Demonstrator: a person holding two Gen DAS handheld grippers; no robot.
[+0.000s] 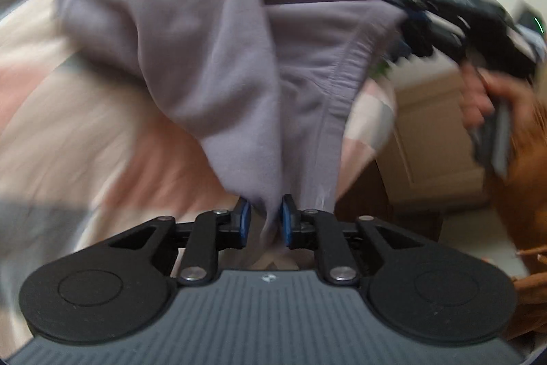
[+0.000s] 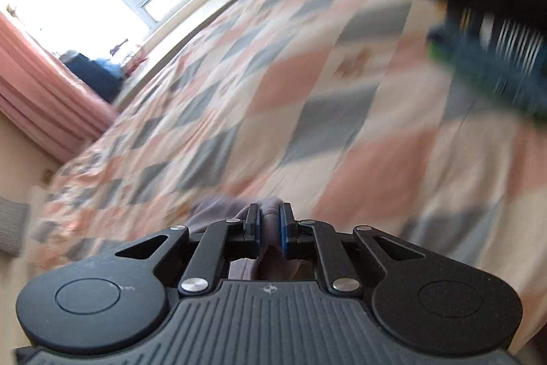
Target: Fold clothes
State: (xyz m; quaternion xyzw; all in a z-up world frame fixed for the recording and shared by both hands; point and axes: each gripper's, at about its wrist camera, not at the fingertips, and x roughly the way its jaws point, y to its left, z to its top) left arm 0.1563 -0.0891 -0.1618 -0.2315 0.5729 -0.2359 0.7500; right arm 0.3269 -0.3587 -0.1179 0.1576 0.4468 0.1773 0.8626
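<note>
My left gripper (image 1: 266, 221) and right gripper (image 2: 268, 226) each have their jaws pinching the lilac garment (image 1: 212, 57), which hangs stretched between them above the checked bed (image 2: 307, 84). Its long axis runs jaw to jaw. Open quilt lies ahead; folded clothes (image 2: 495, 57) sit near the bed's edge.
</note>
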